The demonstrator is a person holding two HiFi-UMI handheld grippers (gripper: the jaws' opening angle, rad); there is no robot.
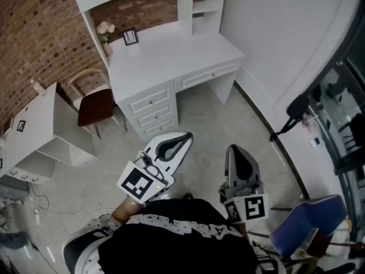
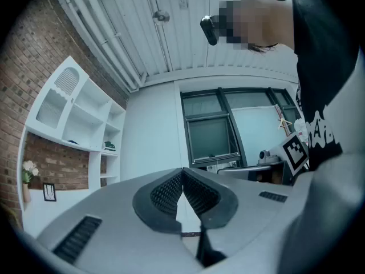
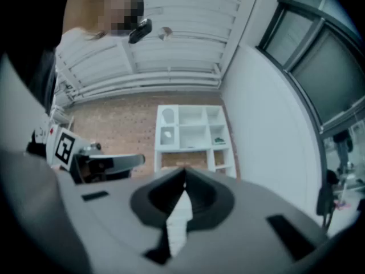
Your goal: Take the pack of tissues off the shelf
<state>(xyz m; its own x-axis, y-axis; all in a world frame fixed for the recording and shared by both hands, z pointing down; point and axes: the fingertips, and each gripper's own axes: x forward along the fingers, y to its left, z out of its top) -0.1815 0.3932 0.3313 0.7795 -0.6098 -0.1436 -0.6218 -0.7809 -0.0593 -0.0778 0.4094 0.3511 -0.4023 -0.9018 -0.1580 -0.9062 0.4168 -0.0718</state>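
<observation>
Across the floor (image 1: 211,124), above the white surface (image 1: 171,56), the shelf (image 3: 193,131) stands against the brick wall (image 1: 34,39). In its right-hand narrow column sits a small dark-green shape, which I take for the pack of tissues (image 3: 218,141); it is too small to confirm and its long axis is unreadable. On the left gripper (image 2: 182,178) the jaws are closed, nothing between. On the right gripper (image 3: 183,181), the same: closed, empty. Both are low by the person's body, well apart from the shelf, which lies ahead and above. Neither looks clearly nearer. My judgement: approach first, then open the jaws.
</observation>
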